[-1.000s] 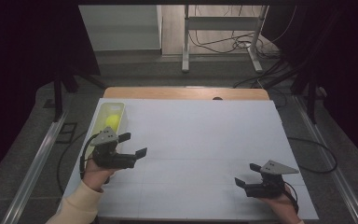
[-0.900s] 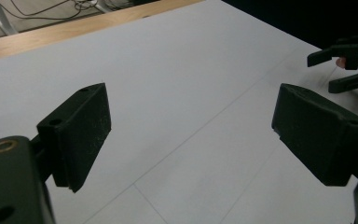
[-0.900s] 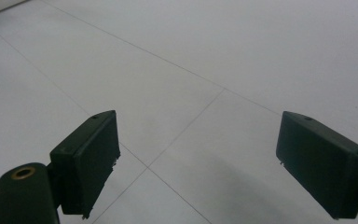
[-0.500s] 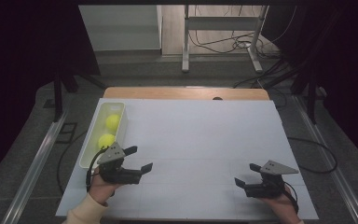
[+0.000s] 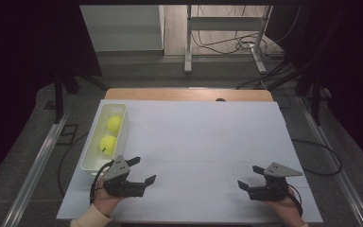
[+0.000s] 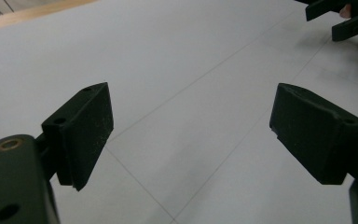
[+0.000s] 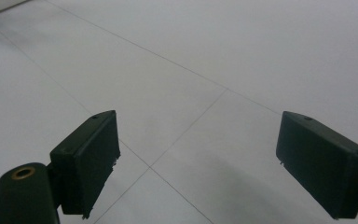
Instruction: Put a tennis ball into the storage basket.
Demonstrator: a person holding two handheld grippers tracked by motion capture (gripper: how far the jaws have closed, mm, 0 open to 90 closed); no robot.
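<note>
My left gripper (image 5: 144, 170) rests low over the white table sheet (image 5: 198, 137), just off the near end of a white tray (image 5: 89, 163). Its jaws stand open and have just been closing a little, with nothing between them. The left gripper view shows the same open gripper (image 6: 191, 135) over bare sheet. Two yellow balls (image 5: 114, 124) (image 5: 108, 143) lie in the tray, apart from the gripper. My right gripper (image 5: 247, 177) sits open near the front right of the table, empty. In its own view the right gripper (image 7: 198, 158) also has only sheet between its jaws.
The right gripper's black jaws (image 6: 345, 18) show far off in the left gripper view. A wooden table edge (image 5: 189, 93) runs behind the sheet. Beyond it stand a metal frame leg (image 5: 188, 42) and floor cables (image 5: 227, 45). Metal rails flank the table.
My left gripper has drawn back toward the near edge and sunk lower, uncovering the nearer yellow ball in the tray. The right gripper has stayed put.
</note>
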